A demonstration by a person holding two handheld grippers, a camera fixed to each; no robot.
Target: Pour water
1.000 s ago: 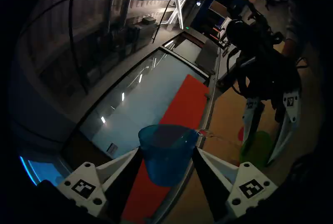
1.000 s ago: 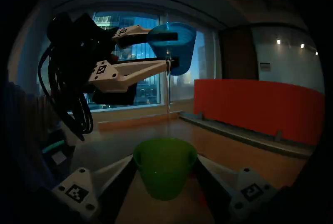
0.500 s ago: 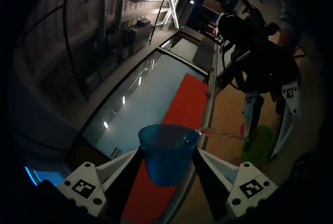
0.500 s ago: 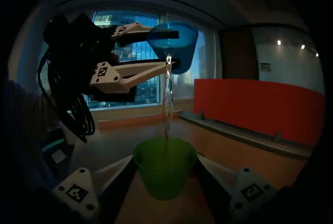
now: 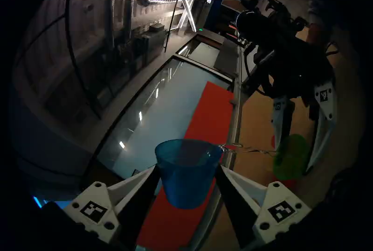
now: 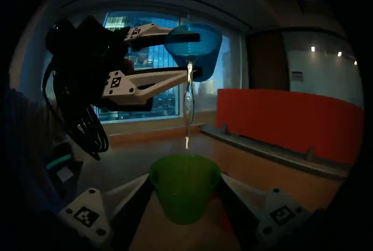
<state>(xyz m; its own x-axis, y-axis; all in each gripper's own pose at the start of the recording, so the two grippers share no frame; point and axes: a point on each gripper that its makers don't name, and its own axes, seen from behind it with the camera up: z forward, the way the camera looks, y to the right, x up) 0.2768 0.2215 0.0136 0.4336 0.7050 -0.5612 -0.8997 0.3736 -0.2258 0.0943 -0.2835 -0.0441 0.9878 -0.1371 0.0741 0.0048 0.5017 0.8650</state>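
Left hand-held gripper (image 5: 186, 174), clamped, tilts above clamped right hand-held gripper (image 6: 185, 183).

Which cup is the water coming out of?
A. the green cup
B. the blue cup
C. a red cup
B: a thin stream of water falls from the lip of the tipped blue cup, which is above the green cup.

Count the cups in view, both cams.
2. The blue cup is clamped in the left tool, tipped, with water running off its rim. The green cup sits upright in the right tool, under that stream.
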